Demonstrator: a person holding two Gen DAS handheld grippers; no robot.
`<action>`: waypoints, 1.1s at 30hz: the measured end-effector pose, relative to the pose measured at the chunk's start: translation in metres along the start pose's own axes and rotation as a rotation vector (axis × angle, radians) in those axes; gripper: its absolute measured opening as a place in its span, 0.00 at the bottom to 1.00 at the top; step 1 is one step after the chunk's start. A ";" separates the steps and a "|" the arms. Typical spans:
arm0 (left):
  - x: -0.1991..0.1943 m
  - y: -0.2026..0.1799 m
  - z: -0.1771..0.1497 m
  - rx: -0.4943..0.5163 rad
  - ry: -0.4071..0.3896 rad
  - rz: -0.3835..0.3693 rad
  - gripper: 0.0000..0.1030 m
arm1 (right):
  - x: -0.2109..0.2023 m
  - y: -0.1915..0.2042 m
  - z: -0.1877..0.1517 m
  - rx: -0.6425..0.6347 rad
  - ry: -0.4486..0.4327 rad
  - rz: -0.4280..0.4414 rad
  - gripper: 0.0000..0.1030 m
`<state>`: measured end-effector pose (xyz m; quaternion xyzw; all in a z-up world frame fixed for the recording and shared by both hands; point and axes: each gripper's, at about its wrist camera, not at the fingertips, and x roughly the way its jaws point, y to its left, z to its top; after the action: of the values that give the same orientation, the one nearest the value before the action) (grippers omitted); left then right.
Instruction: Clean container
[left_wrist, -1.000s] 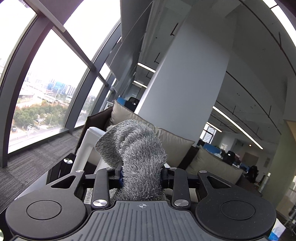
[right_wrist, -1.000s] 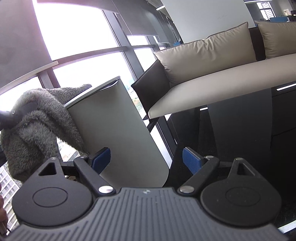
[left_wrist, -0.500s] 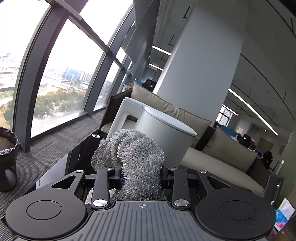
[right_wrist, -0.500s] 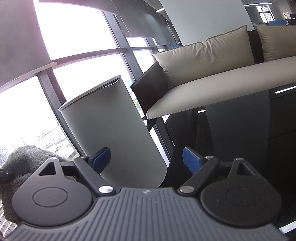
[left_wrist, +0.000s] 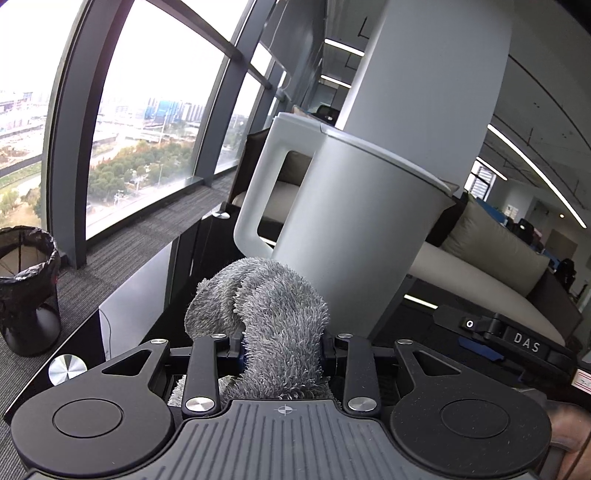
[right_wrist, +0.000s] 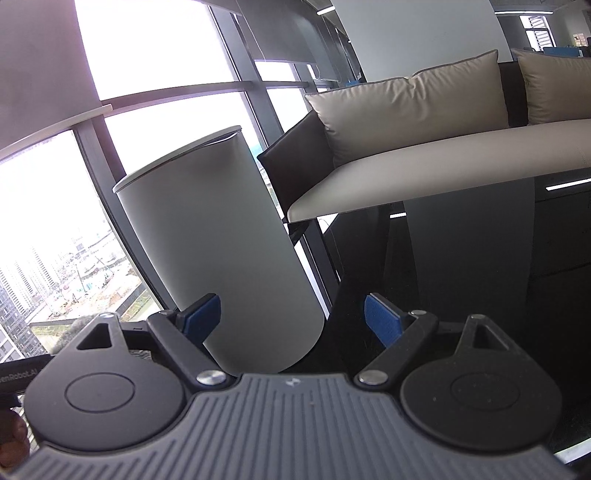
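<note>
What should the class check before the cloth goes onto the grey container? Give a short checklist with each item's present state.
1. Cloth clamped in the left gripper: ok.
2. Container upright on the dark table: ok.
3. Lid on the container: ok, it sits closed.
4. Right gripper open and empty, ready to steady the container: ok.
5. Cloth touching the container wall: cannot tell.
6. Dirt on the container: cannot tell, none visible.

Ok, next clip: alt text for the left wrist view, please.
The left gripper is shut on a fluffy grey cloth, held just in front of a tall pale grey container with a side handle, standing on a glossy black table. Behind are tall windows, a lined black bin and a beige sofa.
</note>
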<state>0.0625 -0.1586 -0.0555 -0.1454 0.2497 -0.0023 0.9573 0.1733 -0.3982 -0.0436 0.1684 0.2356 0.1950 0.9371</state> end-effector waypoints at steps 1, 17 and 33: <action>0.005 0.001 0.000 0.000 0.012 0.002 0.28 | 0.001 0.000 0.000 0.003 0.005 0.003 0.85; 0.022 0.021 0.003 0.023 0.101 0.069 0.42 | 0.013 0.015 -0.017 -0.064 0.062 -0.004 0.85; -0.003 0.028 -0.004 0.018 0.016 0.123 0.95 | 0.007 0.038 -0.039 -0.038 0.098 -0.023 0.95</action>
<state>0.0558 -0.1324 -0.0651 -0.1209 0.2659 0.0533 0.9549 0.1479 -0.3531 -0.0629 0.1381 0.2796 0.1968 0.9295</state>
